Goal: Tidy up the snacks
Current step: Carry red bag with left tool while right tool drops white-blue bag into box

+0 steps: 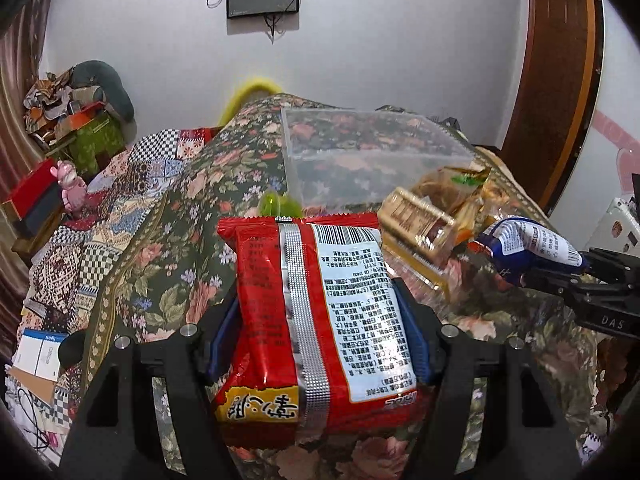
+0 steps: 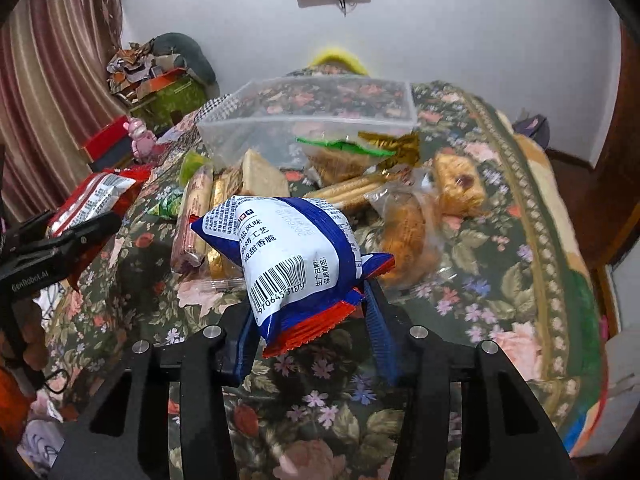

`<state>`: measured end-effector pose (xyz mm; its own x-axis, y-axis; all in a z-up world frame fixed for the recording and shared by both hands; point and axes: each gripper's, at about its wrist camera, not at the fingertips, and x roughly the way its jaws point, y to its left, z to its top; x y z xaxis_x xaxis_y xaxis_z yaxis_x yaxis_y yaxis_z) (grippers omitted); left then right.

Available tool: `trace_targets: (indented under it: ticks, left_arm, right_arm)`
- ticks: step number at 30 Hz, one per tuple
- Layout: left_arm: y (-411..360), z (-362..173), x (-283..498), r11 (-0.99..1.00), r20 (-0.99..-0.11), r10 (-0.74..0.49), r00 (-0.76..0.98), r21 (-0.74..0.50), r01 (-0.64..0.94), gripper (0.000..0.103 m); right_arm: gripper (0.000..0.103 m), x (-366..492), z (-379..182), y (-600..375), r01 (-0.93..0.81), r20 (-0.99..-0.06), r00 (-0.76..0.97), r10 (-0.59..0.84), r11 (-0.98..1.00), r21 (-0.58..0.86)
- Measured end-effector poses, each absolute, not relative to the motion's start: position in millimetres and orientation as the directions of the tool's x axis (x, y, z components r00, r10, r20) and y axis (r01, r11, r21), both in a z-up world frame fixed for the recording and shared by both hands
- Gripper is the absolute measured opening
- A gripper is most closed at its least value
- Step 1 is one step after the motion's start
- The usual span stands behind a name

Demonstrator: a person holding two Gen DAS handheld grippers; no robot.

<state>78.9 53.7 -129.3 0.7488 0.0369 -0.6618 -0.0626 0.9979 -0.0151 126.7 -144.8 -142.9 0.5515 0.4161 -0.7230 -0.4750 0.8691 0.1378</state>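
Note:
My left gripper [image 1: 320, 312] is shut on a red snack packet [image 1: 316, 320] with a white label, held above the flowered cloth. It also shows at the left of the right wrist view [image 2: 92, 196]. My right gripper [image 2: 308, 312] is shut on a blue and white snack packet [image 2: 288, 252]; it shows at the right of the left wrist view [image 1: 528, 240]. A clear plastic box [image 1: 360, 156] stands beyond both, also in the right wrist view [image 2: 312, 116]. A pile of wrapped snacks [image 2: 360, 184] lies in front of it.
The flowered cloth [image 2: 500, 264] covers the table. A pink toy [image 1: 72, 188], red boxes [image 1: 32, 196] and a cluttered pile [image 1: 76, 108] stand at the left. A door [image 1: 560, 72] is at the right. Papers [image 1: 40, 356] lie lower left.

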Motion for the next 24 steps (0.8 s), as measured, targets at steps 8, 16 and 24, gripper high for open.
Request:
trace_targets:
  ticks: [8,16,24]
  left_arm:
    - [49.1,-100.1,99.4,0.999,-0.616,0.020,0.788,-0.026,-0.046,0.069]
    - [48.0,-79.3,136.1,0.998,-0.586,0.005,0.811,-0.042,-0.036,0.069]
    - [53.6,-75.2,189.3,0.998,-0.590,0.011,0.807,-0.040,-0.043,0.069]
  right_arm:
    - [0.045,134.8,-114.9,-146.3,-0.481,-0.668,0.606,0.432,0.868,0.124]
    - [0.045,160.4,-92.9,-140.5,-0.468,-0.619,0.666,0.418,0.879,0.091]
    - [0.045,198.9,-82.5,-133.4,-0.443,-0.593,0.700,0.398,0.893,0.078]
